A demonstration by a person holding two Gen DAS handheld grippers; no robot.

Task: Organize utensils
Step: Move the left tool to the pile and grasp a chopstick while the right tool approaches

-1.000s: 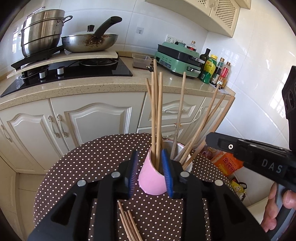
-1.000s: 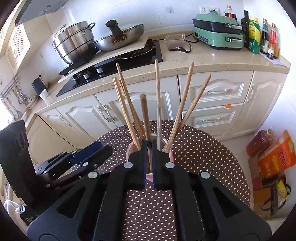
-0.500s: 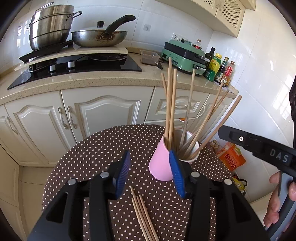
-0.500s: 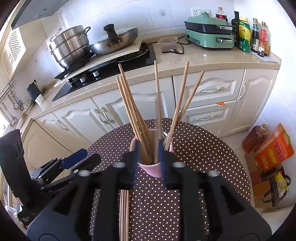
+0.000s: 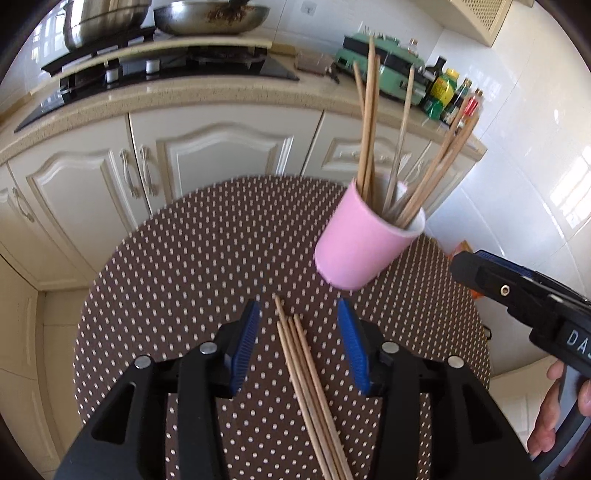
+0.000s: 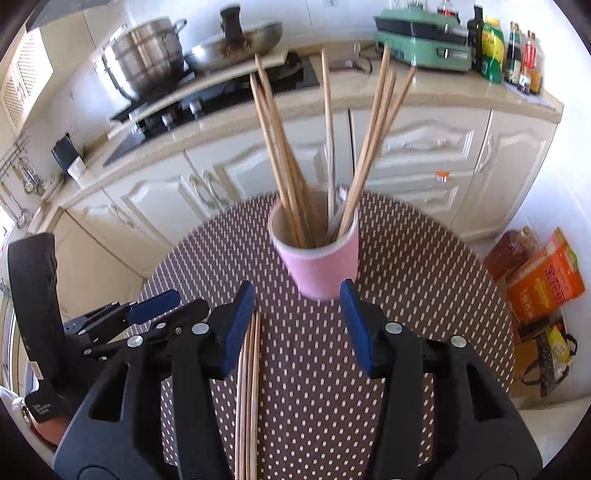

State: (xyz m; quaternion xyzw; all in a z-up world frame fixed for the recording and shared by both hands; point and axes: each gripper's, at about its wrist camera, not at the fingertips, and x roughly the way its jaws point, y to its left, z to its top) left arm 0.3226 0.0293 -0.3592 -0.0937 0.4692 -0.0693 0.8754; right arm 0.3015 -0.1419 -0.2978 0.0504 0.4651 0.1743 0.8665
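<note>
A pink cup [image 5: 364,243] holding several wooden chopsticks [image 5: 369,122] stands on the round brown polka-dot table [image 5: 192,258]; it also shows in the right wrist view [image 6: 319,258]. A bundle of loose chopsticks [image 5: 306,373] lies flat on the table. My left gripper [image 5: 300,343] is open and empty, its jaws on either side of the loose bundle. My right gripper [image 6: 297,325] is open and empty, just short of the cup, with the loose chopsticks [image 6: 249,387] by its left finger.
Behind the table runs a kitchen counter [image 5: 207,99] with a stove, pots, a green appliance [image 6: 421,26] and bottles [image 6: 509,48]. White cabinets stand below it. Orange packets and bags [image 6: 543,280] lie on the floor to the right of the table.
The left gripper let go of the cup, the right gripper let go of a chopstick in the cup; both opened wide and drew back. The loose bundle now lies between the left jaws.
</note>
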